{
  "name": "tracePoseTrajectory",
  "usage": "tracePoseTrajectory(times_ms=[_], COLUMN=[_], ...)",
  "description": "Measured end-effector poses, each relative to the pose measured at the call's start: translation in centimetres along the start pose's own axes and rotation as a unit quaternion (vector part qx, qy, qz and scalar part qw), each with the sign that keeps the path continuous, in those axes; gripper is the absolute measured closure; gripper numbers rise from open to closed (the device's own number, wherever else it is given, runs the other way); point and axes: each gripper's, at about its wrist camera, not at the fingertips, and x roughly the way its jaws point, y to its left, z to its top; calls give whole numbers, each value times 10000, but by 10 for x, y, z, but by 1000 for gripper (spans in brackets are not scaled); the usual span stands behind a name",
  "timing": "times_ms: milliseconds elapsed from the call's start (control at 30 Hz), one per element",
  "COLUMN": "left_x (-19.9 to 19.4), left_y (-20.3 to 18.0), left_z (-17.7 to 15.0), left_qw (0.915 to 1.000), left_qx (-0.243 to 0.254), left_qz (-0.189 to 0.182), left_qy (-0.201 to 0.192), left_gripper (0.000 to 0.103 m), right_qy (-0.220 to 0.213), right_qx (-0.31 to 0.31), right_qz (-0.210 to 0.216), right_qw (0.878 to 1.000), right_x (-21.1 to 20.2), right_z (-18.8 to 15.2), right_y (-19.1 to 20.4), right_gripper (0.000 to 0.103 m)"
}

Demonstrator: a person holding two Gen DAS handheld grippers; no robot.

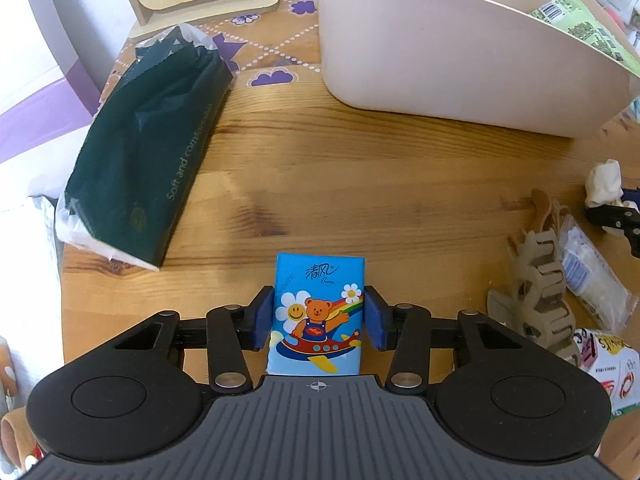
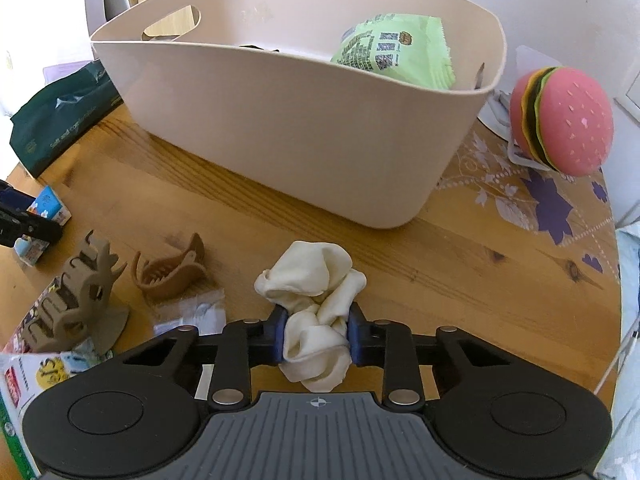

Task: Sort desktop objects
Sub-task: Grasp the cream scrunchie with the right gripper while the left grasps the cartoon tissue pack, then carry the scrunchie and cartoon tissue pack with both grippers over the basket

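In the left wrist view, the left gripper (image 1: 319,316) is sitting at the lower centre of the frame, its blue pads closing against both sides of a small blue tissue pack (image 1: 318,312) printed with a cartoon bear. The pack is still lying on the wooden table (image 1: 360,184), so it looks grasped but not lifted. A dark green tissue package (image 1: 148,156) is resting at the left, the beige basket (image 1: 440,60) is filling the upper right, and a grey hair claw (image 1: 540,296) is waiting at the right edge.

In the right wrist view, the right gripper (image 2: 316,334) is clenching a crumpled white scrunchie (image 2: 316,308) at the lower centre, the cloth bulging above and below the pads. The basket is standing straight ahead in the upper middle, already holding a light green packet (image 2: 394,52). A brown hair claw (image 2: 170,270) is lying at the left, and a burger toy (image 2: 562,120) is resting at the upper right.

Judging by this, sorting is only partly done: one packet is binned, two items are gripped, and the claws and packets remain out.
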Motion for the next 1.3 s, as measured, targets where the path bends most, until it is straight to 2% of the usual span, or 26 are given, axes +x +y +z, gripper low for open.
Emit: tracePoseTrajectory(times_ms=[267, 667, 967, 1300], left_x=[-23, -73, -109, -139], left_y=[2, -3, 5, 4], left_z=[-6, 2, 21, 65], left_qw=[9997, 9966, 9913, 9826], left_qx=[-42, 11, -100, -165], left_qz=[3, -16, -13, -87], left_qy=[-221, -819, -1309, -1847], left_gripper=[56, 56, 56, 56], right_qy=[-139, -663, -1185, -1647], right_qx=[96, 10, -175, -199], right_qz=[-13, -173, -311, -386], right_qw=[9999, 9976, 9923, 9854], right_x=[-30, -90, -131, -153], right_z=[-13, -12, 5, 35], right_y=[-4, -10, -7, -3], right_gripper=[77, 77, 77, 77])
